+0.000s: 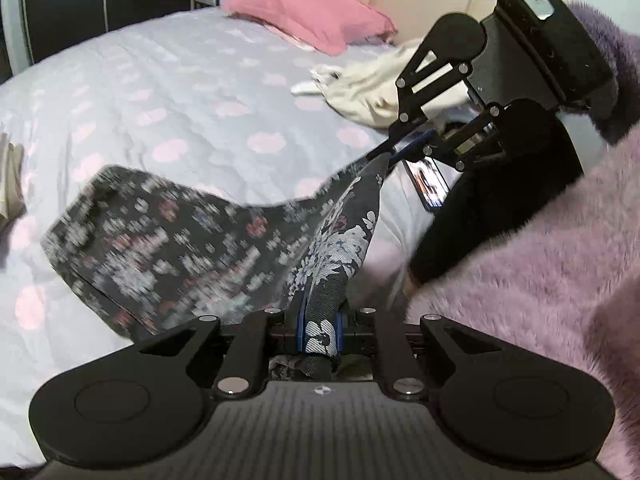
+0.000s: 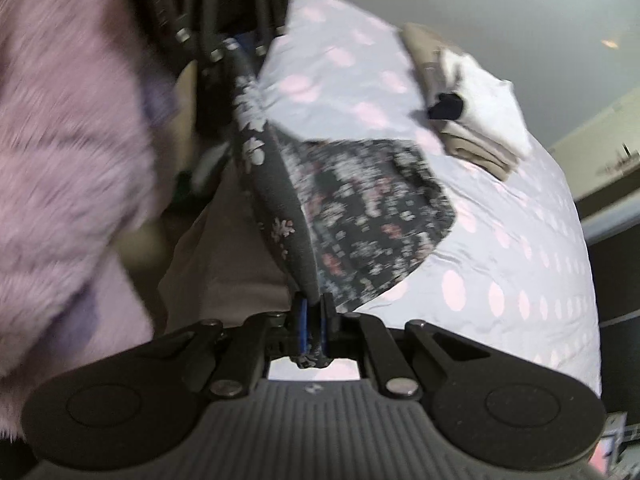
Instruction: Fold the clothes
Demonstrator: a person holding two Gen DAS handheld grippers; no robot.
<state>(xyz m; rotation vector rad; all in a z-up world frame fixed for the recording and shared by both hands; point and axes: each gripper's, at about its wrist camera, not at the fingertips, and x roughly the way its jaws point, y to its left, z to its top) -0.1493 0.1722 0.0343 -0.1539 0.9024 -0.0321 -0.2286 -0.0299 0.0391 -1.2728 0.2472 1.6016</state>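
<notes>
While stretched between both grippers, floral garment (image 1: 168,236) is seen sagging above bed (image 1: 160,92): thin, limp, light cloth, no stiffness judged.
Left gripper (image 1: 320,330): jaws nearly shut, edge bunched between pads.
Right gripper (image 2: 314,328): jaws pinched tight on opposite corner.
Hold at corners or hem judged best; slip likely if grip is slackened.
Folded pile (image 2: 472,108) noted near far edge of bed.

Bed (image 1: 168,92), lilac cover with pink spots. On it: pink pillow (image 1: 316,16) at the head, crumpled cream garment (image 1: 360,88) near it, folded beige-and-white stack (image 2: 476,116), phone (image 1: 430,184).
</notes>
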